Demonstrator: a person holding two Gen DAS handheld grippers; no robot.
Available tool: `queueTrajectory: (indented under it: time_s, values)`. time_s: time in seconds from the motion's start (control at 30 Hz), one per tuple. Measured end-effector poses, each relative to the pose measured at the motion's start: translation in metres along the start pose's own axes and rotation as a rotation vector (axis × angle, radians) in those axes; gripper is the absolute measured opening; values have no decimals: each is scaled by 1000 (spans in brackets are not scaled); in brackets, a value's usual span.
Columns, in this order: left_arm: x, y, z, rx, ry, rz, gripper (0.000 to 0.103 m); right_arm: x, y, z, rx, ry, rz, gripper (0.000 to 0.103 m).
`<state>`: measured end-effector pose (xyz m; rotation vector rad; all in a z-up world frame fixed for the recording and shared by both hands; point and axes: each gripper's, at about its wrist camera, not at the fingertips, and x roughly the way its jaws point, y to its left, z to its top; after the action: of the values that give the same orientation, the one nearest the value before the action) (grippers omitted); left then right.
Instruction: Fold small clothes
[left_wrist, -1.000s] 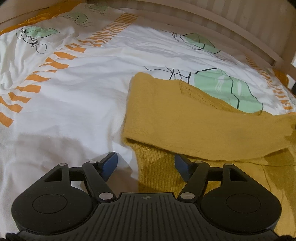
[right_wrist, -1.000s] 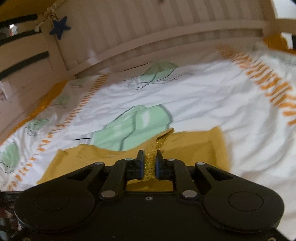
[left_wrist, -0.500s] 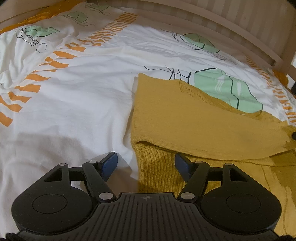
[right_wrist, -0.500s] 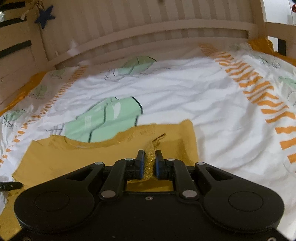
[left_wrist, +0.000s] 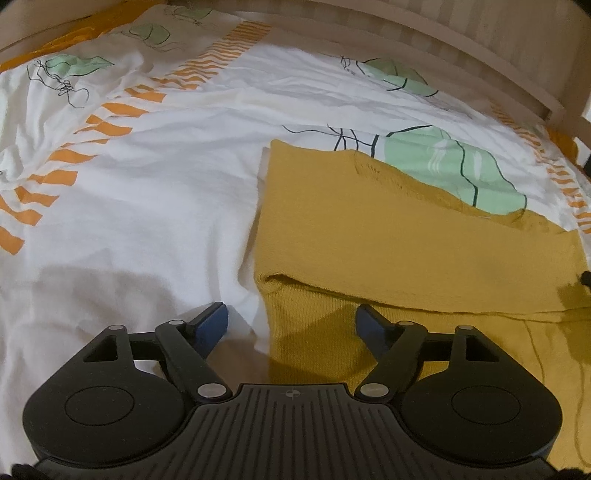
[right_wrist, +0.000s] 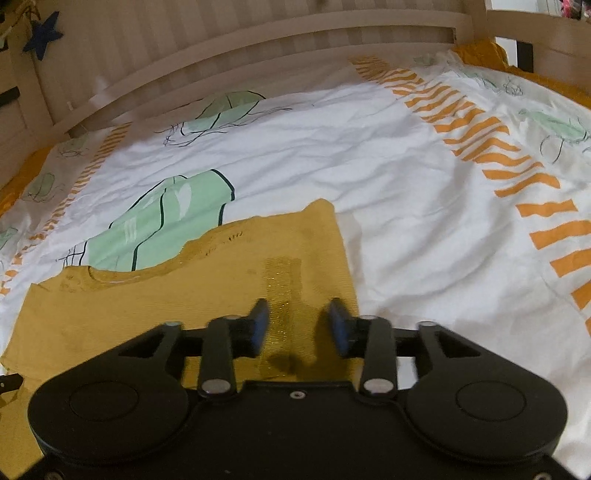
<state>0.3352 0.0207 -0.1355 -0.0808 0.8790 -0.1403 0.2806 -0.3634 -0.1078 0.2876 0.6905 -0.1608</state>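
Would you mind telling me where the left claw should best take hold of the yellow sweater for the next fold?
Probably the rolled fold edge of the sweater, coming in low from the near left side. That corner stands slightly proud of the duvet, so a finger can slip under, and it lies just ahead of the opening, empty left claw.

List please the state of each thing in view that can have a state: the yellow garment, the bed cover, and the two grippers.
yellow knit garment: folded over once, lying flat on the cover, held by nothing.
bed cover: spread out, lightly wrinkled.
left gripper: jaws opening, astride the garment's near edge, pads not touching.
right gripper: jaws opening, garment released beneath them.
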Motion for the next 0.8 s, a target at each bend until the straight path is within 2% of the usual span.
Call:
queueTrajectory:
  time_s: [0.07,0.13,0.2,0.27,0.47,0.8]
  values:
    - [0,-1,0,-2,1,10,76,-2,6,0,-19,-9,2,78]
    - [0,-3,-1,-8,0,17,80,-3,13,-2,-45,-9,0,80]
    - [0,-6,-2,-5,3,19,85,-2,21,-4,-78,-5,-4,87]
    - [1,-9,-3,6,4,37,85,-1,26,-7,-108,-1,6,97]
    - [1,-15,-2,80,33,42,87,-2,35,-8,-159,-7,1,102]
    - [-2,-18,-1,101,42,50,84,-12,48,-12,-185,-16,44,102]
